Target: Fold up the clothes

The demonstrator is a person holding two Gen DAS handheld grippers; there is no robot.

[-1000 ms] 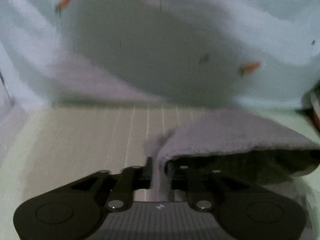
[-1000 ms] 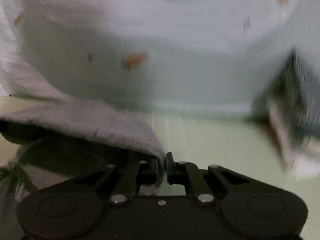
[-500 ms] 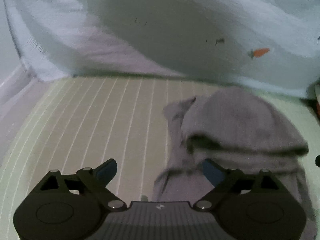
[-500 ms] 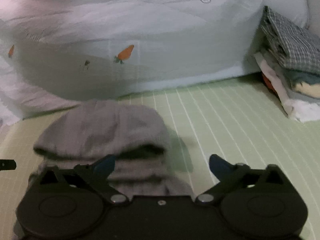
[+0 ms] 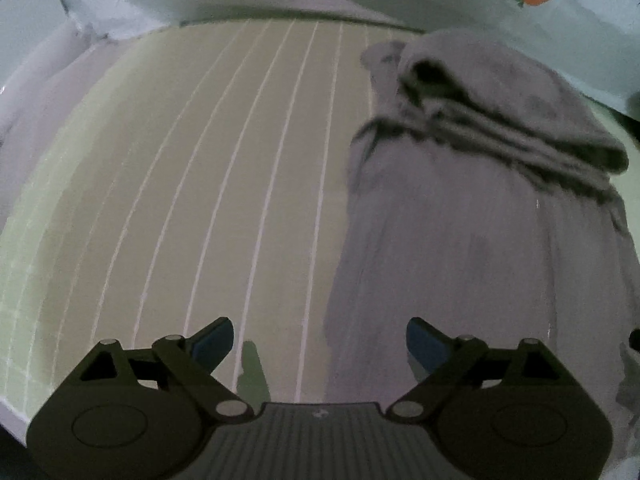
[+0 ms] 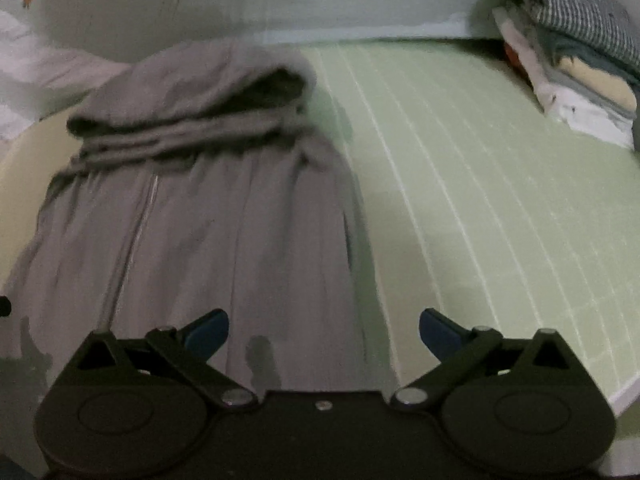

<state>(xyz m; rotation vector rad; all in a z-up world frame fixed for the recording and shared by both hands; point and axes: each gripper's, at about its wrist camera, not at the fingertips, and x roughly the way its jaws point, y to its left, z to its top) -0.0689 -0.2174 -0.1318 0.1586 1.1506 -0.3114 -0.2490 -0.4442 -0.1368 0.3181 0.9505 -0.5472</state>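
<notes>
A grey garment (image 5: pixel 480 232) lies on the pale green striped bed sheet (image 5: pixel 200 200), its far end folded back over itself into a thick roll (image 5: pixel 500 112). It also shows in the right wrist view (image 6: pixel 200 220), with the roll (image 6: pixel 192 108) at the far end. My left gripper (image 5: pixel 320 340) is open and empty, above the garment's near left edge. My right gripper (image 6: pixel 324 330) is open and empty, above the garment's near right edge.
A light blue quilt with carrot prints (image 6: pixel 280 0) is heaped along the far side of the bed. A stack of folded clothes (image 6: pixel 580 52) sits at the far right. The bed's edge (image 6: pixel 624 396) runs near the right gripper.
Both grippers let go of the garment's folded end, opened, and drew back toward me. The folded end now rests on the garment's far part.
</notes>
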